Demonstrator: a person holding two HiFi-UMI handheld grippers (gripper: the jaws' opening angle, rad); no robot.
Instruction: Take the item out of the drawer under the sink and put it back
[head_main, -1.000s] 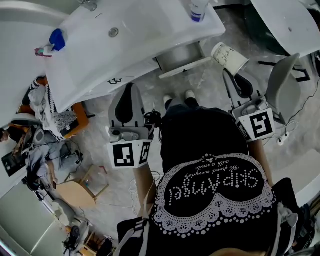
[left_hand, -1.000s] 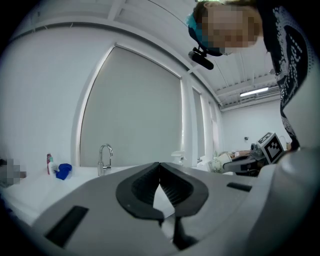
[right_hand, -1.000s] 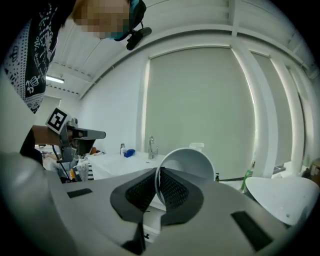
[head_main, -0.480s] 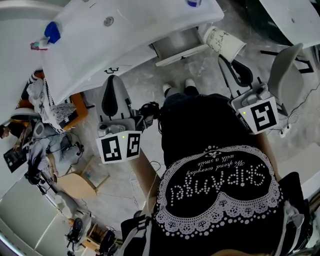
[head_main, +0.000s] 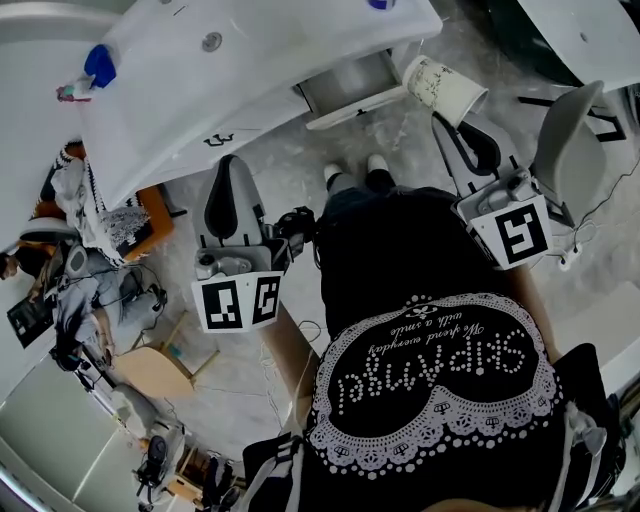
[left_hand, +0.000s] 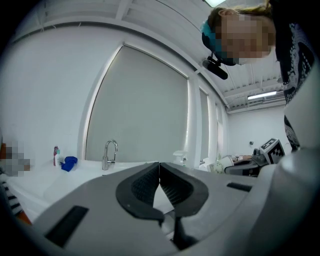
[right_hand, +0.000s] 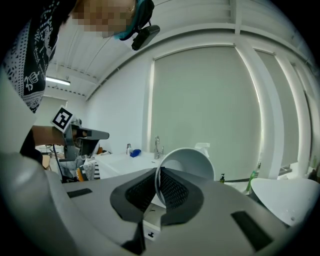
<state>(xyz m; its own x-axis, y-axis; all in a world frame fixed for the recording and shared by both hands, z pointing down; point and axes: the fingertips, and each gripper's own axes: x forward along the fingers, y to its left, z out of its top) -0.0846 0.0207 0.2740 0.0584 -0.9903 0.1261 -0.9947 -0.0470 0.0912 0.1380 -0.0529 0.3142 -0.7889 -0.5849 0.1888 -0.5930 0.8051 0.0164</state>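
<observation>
Paper cup (head_main: 446, 88) clamped by its rim in the right gripper (head_main: 447, 122), at upper right, just beside the open drawer (head_main: 345, 85) under the sink (head_main: 160, 100).
Right gripper (right_hand: 157, 176) pinches the cup's (right_hand: 192, 162) wall, one pad inside. Left gripper (left_hand: 159, 170) has its jaws together on nothing. The person's dark top hides both arms; the drawer's contents are unreadable. The cup lies sideways, axis upper left to lower right, mouth toward the gripper.
</observation>
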